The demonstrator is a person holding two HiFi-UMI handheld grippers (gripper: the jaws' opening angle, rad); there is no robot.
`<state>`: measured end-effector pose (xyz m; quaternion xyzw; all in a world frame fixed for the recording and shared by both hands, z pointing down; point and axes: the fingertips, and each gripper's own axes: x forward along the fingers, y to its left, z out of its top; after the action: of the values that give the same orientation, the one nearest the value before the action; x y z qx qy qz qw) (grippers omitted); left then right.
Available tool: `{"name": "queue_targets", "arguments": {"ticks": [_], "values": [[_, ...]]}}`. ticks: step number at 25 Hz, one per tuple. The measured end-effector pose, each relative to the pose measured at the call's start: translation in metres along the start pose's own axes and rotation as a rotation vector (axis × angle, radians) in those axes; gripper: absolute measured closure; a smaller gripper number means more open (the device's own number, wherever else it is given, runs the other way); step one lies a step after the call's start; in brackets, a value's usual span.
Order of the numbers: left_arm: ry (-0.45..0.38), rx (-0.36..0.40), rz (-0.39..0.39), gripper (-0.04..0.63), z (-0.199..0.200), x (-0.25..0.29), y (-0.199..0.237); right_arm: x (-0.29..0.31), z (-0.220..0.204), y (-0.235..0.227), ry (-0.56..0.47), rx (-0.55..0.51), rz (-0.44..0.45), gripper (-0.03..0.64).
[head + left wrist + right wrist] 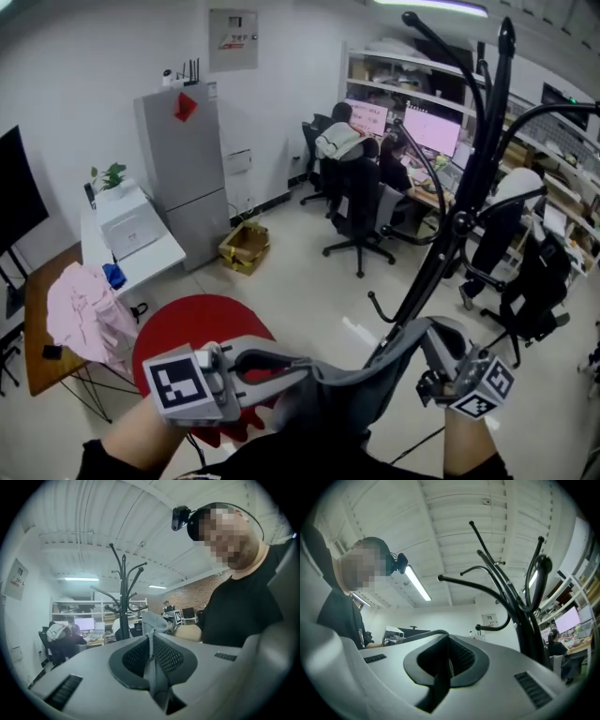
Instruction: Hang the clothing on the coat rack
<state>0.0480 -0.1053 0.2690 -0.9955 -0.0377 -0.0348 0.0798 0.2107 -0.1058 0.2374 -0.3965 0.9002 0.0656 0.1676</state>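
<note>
I hold a grey garment [342, 386] stretched between both grippers, low in the head view. My left gripper [274, 362] is shut on its left edge, and a grey fold [153, 670] is pinched in the jaws of the left gripper [151, 660]. My right gripper [437, 354] is shut on the garment's right edge, where a dark strip of cloth [439, 682] runs through the right gripper [443, 667]. The black coat rack [466, 192] rises just beyond the garment, nearest the right gripper. Its curved hooks [506, 590] spread overhead, and the rack [123, 603] stands farther from the left gripper.
A red round table [197, 330] lies under my left arm. Pink cloth [86, 314] drapes a wooden table at the left. A grey fridge [185, 169], a cardboard box [244, 246], office chairs [361, 214] and seated people at desks fill the back.
</note>
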Motion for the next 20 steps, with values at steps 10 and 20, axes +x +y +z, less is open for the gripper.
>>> {"name": "queue_targets", "arguments": {"ticks": [10, 20], "values": [[-0.08, 0.115, -0.03, 0.583, 0.066, 0.115, -0.041, -0.098, 0.087, -0.05, -0.15, -0.029, 0.041, 0.617], [-0.177, 0.119, 0.106, 0.583, 0.127, 0.217, -0.016, -0.144, 0.165, -0.15, -0.303, 0.024, 0.099, 0.617]]}}
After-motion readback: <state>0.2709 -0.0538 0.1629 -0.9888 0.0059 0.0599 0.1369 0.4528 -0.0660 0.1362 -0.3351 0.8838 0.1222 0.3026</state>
